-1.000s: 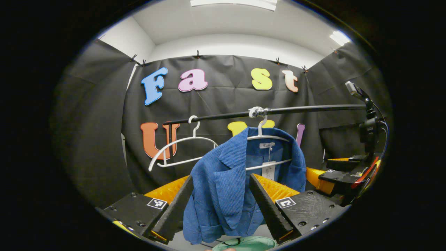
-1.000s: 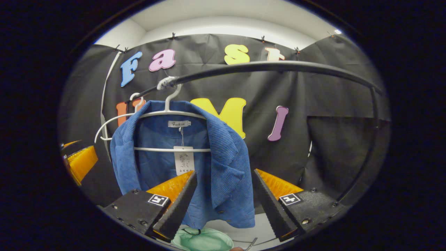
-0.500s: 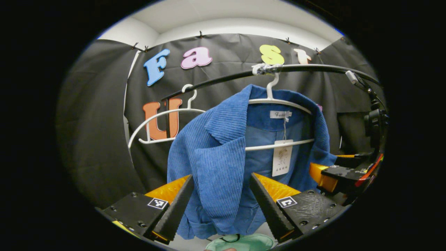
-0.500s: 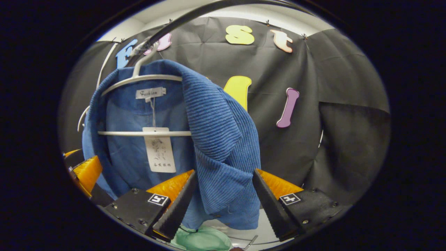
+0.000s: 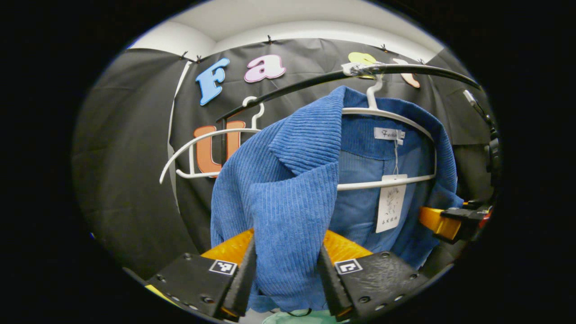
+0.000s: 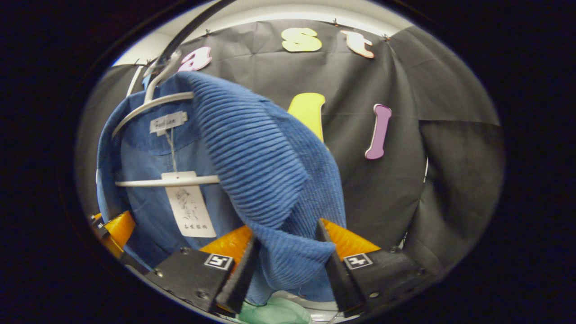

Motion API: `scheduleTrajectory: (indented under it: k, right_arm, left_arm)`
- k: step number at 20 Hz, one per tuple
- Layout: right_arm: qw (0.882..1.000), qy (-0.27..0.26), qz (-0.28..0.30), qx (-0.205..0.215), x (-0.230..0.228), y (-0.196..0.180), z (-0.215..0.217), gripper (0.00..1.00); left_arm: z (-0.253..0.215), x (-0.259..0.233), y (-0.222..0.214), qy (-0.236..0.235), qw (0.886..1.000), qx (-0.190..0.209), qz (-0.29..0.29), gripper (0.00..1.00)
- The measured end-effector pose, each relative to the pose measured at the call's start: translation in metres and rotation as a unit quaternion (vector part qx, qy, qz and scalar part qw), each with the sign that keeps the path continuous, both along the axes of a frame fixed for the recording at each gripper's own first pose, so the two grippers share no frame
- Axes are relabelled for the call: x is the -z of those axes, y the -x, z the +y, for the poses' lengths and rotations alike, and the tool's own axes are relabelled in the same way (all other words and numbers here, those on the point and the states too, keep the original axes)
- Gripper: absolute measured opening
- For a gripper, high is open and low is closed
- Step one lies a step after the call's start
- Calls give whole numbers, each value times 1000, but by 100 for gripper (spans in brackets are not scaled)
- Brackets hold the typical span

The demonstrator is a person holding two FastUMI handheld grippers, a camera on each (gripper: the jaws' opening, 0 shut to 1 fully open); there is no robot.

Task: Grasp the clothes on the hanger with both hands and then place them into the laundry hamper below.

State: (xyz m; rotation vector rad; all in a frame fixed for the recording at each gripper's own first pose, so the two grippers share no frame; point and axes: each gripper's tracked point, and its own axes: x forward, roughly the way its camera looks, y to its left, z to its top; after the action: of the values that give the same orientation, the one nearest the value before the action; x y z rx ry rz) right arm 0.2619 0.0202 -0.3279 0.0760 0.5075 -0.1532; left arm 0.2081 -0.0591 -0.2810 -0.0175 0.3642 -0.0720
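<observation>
The blue corduroy jacket [image 5: 288, 198] is the biggest thing in the left gripper view, hanging open-fronted on a white hanger [image 5: 391, 114] whose hook sits on the black rail [image 5: 405, 69] at about 1 o'clock; its near front panel drops from the lapel toward 6 o'clock. In the right gripper view the same jacket [image 6: 252, 162] spreads from 10 o'clock to the centre, its ribbed lapel bulging toward the camera and the hanger [image 6: 153, 103] showing at its collar. The rail runs in an arc from 9 o'clock up to 1 o'clock in the left gripper view, and a second, empty white hanger [image 5: 198, 148] hangs on it at 9 o'clock, just beside the jacket's shoulder. The left gripper [image 5: 285, 288] has its jaws closed in on the front panel, both fingers pressing the cloth between them. The right gripper [image 6: 288, 274] likewise pinches the lower fold of the other front panel, cloth bunched between both fingers. A white paper tag [image 5: 390, 202] dangles inside the jacket below the collar label. A pale green sliver of the laundry hamper [image 6: 274, 312] peeks out at 6 o'clock beneath the jacket's hem.
</observation>
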Motion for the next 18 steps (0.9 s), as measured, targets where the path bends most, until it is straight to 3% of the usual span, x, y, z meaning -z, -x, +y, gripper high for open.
scheduleTrajectory:
  k: [1, 3, 4, 5, 7, 8, 13, 18]
  right_arm:
    - [1000, -5, -3, 0, -3, 1, -6, 64]
    - [1000, -7, -15, 19, -11, 3, -27, 40]
    - [999, -10, -24, 26, -20, 4, -35, 29]
    - [999, -13, -31, 28, -28, 3, -40, 19]
    - [998, -19, -45, 29, -37, 0, -46, 15]
    - [999, -18, -39, 34, -40, 2, -53, 14]
    - [996, -56, -58, 33, -55, -8, -60, 12]
    - [985, -172, -34, 7, -46, -29, -56, 13]
  left_arm:
    - [8, -1, 0, -1, 1000, -17, 1, 35]
    - [4, -3, 1, 22, 1000, -12, 10, 2]
    - [10, -5, 1, 26, 999, -21, 11, 11]
    - [16, -10, 0, 32, 999, -29, 10, 0]
    - [23, -20, 1, 47, 998, -34, 9, 10]
    - [27, -25, 1, 49, 998, -36, 8, 5]
    - [56, -53, -8, 38, 998, -58, -10, 6]
    - [66, -70, -16, 45, 997, -52, -16, 6]
